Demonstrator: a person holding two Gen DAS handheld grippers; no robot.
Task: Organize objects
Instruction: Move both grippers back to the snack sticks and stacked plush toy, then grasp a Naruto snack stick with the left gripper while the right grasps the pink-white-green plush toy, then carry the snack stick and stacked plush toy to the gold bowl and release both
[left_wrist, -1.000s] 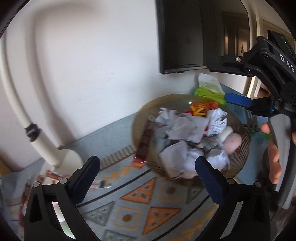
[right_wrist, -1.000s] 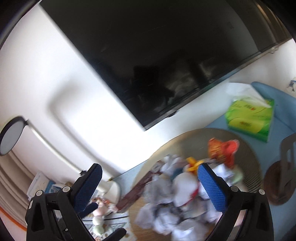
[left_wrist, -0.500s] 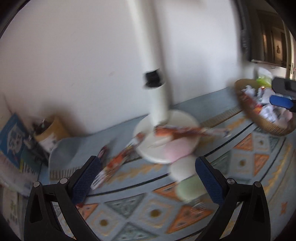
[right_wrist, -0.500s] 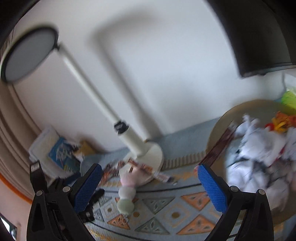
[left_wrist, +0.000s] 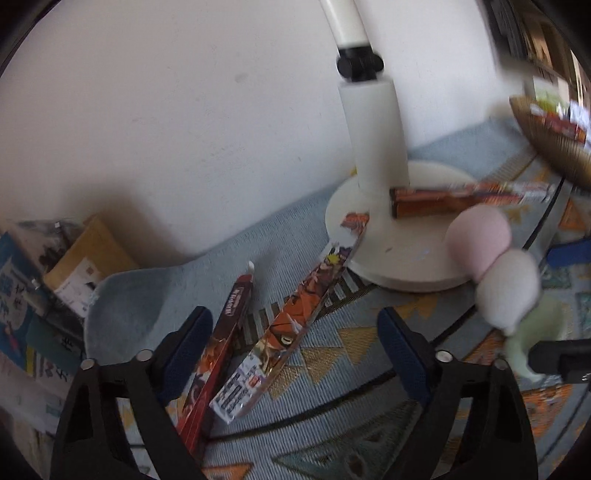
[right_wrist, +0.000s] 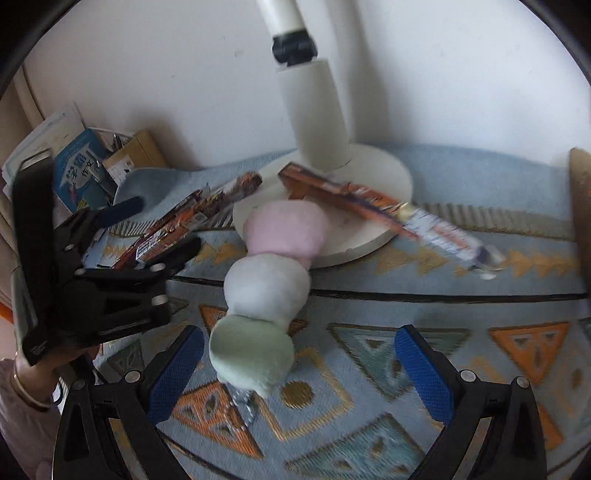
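blue-padded, the left gripper (left_wrist: 295, 354) hangs low over the patterned rug (left_wrist: 369, 424) in the left wrist view, jaws closing but pressing on nothing. two long snack packets lie between them: a dark red one (left_wrist: 225, 332) close to the left pad and an orange one (left_wrist: 295, 325) whose far end rests on the lamp base (left_wrist: 406, 258). that reads as lining up for a grab at the packets. a third packet (left_wrist: 461, 197) lies across the base beside the lamp post (left_wrist: 376, 136). a plush dango toy (left_wrist: 495, 266) of three balls, pink, white and green, lies at the right. the edge of one woven basket (left_wrist: 554, 147) shows at far right, probably where things go. books are piled at the left.

in the right wrist view the right gripper (right_wrist: 295, 373) stands wide open, nothing pinched, with the toy's green ball (right_wrist: 251, 354) between its pads, likely the next pick. three balls, three packets and one lamp base are again countable. the left gripper, in a hand (right_wrist: 33, 369), reaches in from the left over the two packets.
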